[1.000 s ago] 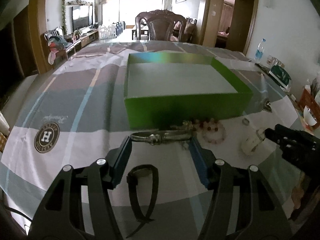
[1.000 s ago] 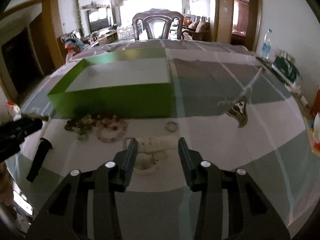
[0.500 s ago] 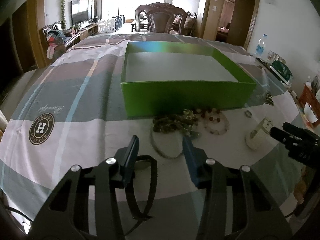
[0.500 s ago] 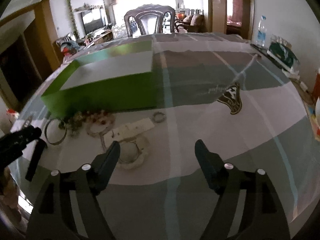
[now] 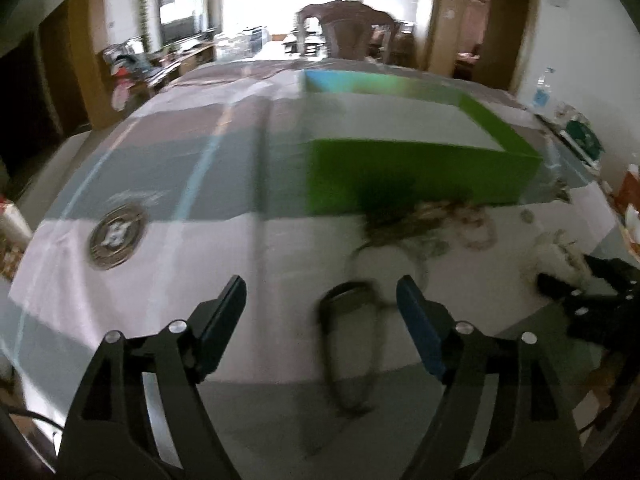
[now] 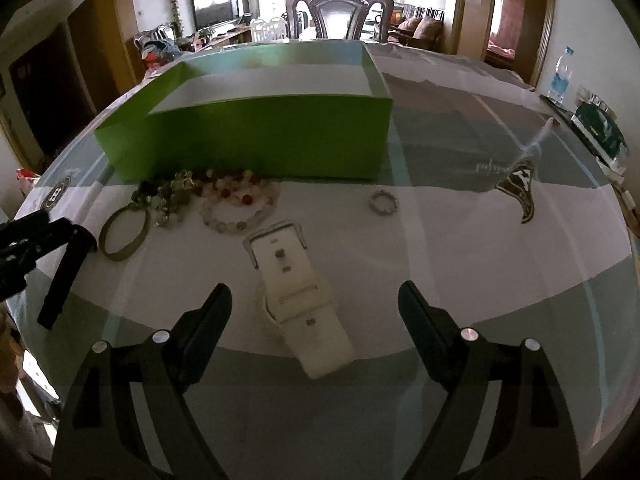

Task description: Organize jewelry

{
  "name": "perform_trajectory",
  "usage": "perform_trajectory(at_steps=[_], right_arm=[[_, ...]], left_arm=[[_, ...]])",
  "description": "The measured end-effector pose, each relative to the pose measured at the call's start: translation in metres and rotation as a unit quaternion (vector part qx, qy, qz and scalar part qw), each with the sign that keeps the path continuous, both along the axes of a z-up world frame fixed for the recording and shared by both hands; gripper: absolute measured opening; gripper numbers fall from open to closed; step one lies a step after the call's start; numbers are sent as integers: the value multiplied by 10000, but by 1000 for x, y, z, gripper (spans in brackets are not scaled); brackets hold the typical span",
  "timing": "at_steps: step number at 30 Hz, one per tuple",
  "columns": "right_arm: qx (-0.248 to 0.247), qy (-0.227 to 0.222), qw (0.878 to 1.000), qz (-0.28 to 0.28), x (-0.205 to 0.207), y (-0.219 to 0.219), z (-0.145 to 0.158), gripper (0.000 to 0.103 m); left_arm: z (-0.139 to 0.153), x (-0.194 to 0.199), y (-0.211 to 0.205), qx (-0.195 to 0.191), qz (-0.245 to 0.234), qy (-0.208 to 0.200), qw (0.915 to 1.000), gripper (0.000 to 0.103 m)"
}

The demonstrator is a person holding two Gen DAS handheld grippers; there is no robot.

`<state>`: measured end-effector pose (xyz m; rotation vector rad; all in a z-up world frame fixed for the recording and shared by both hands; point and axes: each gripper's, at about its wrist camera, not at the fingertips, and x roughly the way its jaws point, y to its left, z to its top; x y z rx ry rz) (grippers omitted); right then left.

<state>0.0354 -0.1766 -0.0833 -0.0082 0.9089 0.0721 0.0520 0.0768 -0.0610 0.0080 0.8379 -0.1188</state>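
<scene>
An open green box [image 6: 260, 136] stands on the table with jewelry lying along its near wall. A white watch [image 6: 300, 288] lies flat between the fingers of my right gripper [image 6: 316, 308]; the jaws are opening and the pads stand clear of it. Beyond it lie a pale bead bracelet [image 6: 240, 208], dark green beads [image 6: 172, 196], a metal bangle [image 6: 124, 232] and a small ring bracelet [image 6: 383, 202]. My left gripper [image 5: 320, 286] is blurred, its jaws opening over a black watch strap [image 5: 352, 340] without touching it.
A checked tablecloth with round logos [image 5: 116, 236] covers the glass-topped table. A dark wooden chair [image 6: 338, 12] stands at the far side. A water bottle [image 6: 560, 80] and a green packet [image 6: 600, 128] sit near the right edge.
The left gripper let go of the metal bangle, which now lies on the table, and opened wide as its view swung left. The right gripper released the white watch and spread wide around it.
</scene>
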Motion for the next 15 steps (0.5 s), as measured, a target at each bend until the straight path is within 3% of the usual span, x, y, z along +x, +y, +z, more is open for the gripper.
perform_trajectory(at_steps=[3,7,12,15], right_arm=[[28,13,10000,-47,-4,-4,-2,84],[44,25,10000,-42,-4,-2,-4,84],[-127,-112,9998,82,3,7,-1,84],[-195,-209,9995,149,8,12,-1,84]], left_arm=[[-4,-13,8,82,8,127,9999,77],[-10,-26,-13,197,-443,170,9987,77],[-23,-13,-35,323,-581,266,9974,77],[-27,-1,-39,297,-500,319,9978,68]])
